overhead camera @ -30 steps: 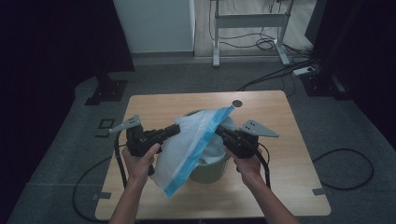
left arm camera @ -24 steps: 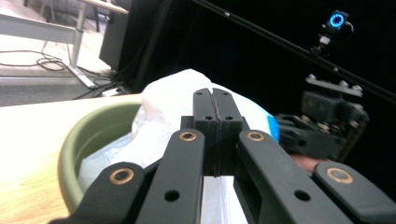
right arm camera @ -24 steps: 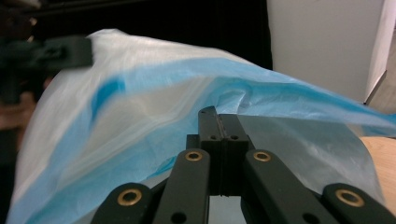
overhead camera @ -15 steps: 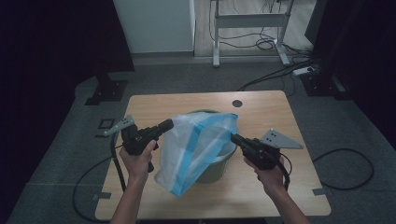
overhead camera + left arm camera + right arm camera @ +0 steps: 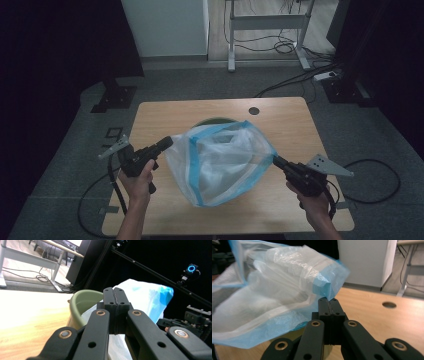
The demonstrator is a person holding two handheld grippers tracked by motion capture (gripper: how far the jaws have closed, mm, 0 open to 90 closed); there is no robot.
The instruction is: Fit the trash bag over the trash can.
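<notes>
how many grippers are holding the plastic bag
2. The left gripper pinches the plastic bag at its left edge; the right gripper pinches its right corner, stretching it open above the green bin.

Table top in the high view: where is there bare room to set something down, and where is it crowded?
Free: the far strip of the table behind the bin, around the hole, and the near edge in front of the bag. Crowded: the middle, where both claws, left and right, stretch the bag over the bin.
</notes>
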